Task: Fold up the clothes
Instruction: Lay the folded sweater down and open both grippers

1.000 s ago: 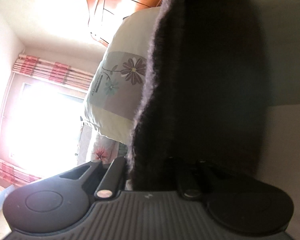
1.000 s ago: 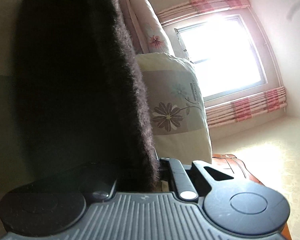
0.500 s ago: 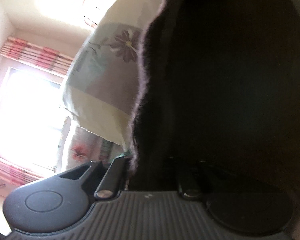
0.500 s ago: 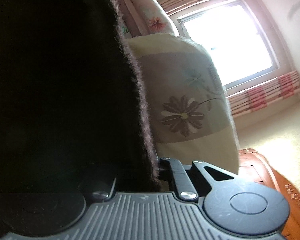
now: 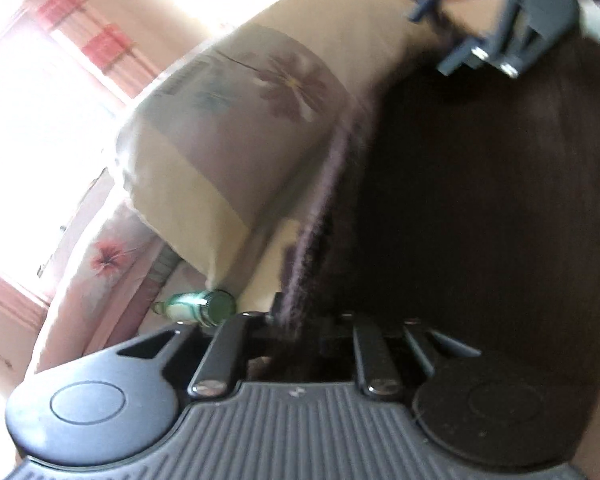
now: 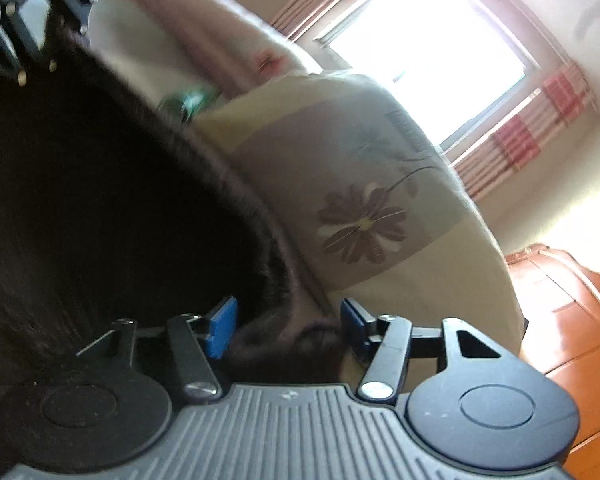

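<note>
Right wrist view: opening right tongs (image 6: 284,326) around dark fuzzy garment (image 6: 100,208), flowered pillow (image 6: 360,216) behind.

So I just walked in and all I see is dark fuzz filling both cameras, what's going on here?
A person with a gripper in each hand is folding a dark fuzzy garment on a bed, beside a floral pillow. The right gripper is opening, its blue pads apart with the garment's edge bunched loosely between them. The left gripper is opening too, fabric between its fingers. Each gripper shows at the far end of the other's view. They appear to be letting the garment go.
</note>
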The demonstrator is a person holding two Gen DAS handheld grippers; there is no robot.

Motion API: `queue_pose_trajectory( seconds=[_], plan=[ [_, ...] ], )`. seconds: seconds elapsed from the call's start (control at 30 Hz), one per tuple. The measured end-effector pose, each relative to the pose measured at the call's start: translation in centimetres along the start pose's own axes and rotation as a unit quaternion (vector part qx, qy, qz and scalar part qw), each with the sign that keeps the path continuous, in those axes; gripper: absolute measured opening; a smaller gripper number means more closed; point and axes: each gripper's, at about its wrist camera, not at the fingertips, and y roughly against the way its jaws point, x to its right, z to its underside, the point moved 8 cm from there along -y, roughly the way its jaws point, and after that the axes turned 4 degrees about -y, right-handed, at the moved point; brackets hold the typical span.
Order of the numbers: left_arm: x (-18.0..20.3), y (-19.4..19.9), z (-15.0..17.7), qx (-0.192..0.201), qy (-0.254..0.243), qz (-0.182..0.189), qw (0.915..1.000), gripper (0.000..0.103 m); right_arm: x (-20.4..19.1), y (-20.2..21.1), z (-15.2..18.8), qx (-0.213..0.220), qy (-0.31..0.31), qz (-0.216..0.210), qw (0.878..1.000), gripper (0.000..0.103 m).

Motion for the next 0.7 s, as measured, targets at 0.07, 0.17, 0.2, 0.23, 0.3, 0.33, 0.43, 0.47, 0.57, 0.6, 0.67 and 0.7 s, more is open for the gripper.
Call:
queue_pose_trajectory(
  seconds=[0.07, 0.17, 0.2, 0.23, 0.3, 0.33, 0.43, 0.47, 0.57, 0.6, 0.67, 0.7],
  plan=[
    [-0.6, 2.2, -0.7, 0.02, 0.029, 0.002, 0.9994, 0.023, 0.7, 2.8, -0.3, 0.011, -0.023, -0.007, 1.0, 0.071],
    [-0.6, 4.3, -1.8, 0.043, 0.059, 0.009, 0.9973, 0.038, 0.5, 5.0, 0.2, 0.01, -0.063, -0.057, 0.996, 0.072],
    [-0.5, 5.0, -2.1, 0.05, 0.067, 0.012, 0.9965, 0.042, 0.3, 5.8, 0.5, 0.008, -0.076, -0.076, 0.994, 0.072],
    [-0.3, 4.7, -1.9, 0.045, 0.072, 0.023, 0.9961, 0.043, -0.1, 5.8, 1.0, 0.002, -0.087, -0.089, 0.992, 0.072],
    [0.6, 3.5, -1.1, 0.027, 0.082, 0.045, 0.9952, 0.043, -0.9, 5.7, 2.2, -0.012, -0.107, -0.113, 0.988, 0.072],
    [1.3, 2.8, -0.5, 0.014, 0.086, 0.056, 0.9946, 0.044, -1.3, 5.7, 2.8, -0.019, -0.117, -0.125, 0.985, 0.072],
    [2.6, 1.0, 2.9, -0.039, 0.142, 0.095, 0.9845, 0.043, -1.7, 3.7, 6.3, -0.074, -0.181, -0.151, 0.969, 0.074],
    [3.1, 0.6, 4.3, -0.056, 0.168, 0.109, 0.9781, 0.043, -1.7, 3.8, 7.5, -0.077, -0.219, -0.163, 0.959, 0.075],
    [3.5, 1.5, 6.1, -0.052, 0.21, 0.119, 0.9691, 0.043, -1.4, 4.6, 9.9, -0.077, -0.297, -0.192, 0.932, 0.078],
    [3.4, 1.8, 5.9, -0.052, 0.198, 0.121, 0.9713, 0.043, -1.5, 5.1, 10.1, -0.076, -0.297, -0.197, 0.931, 0.079],
    [3.3, 2.3, 5.7, -0.053, 0.175, 0.125, 0.9751, 0.046, -1.6, 5.6, 9.1, -0.081, -0.262, -0.196, 0.941, 0.079],
    [2.7, 2.3, 5.1, -0.048, 0.172, 0.123, 0.9762, 0.046, -1.2, 5.6, 8.3, -0.075, -0.253, -0.192, 0.945, 0.079]
  ],
)
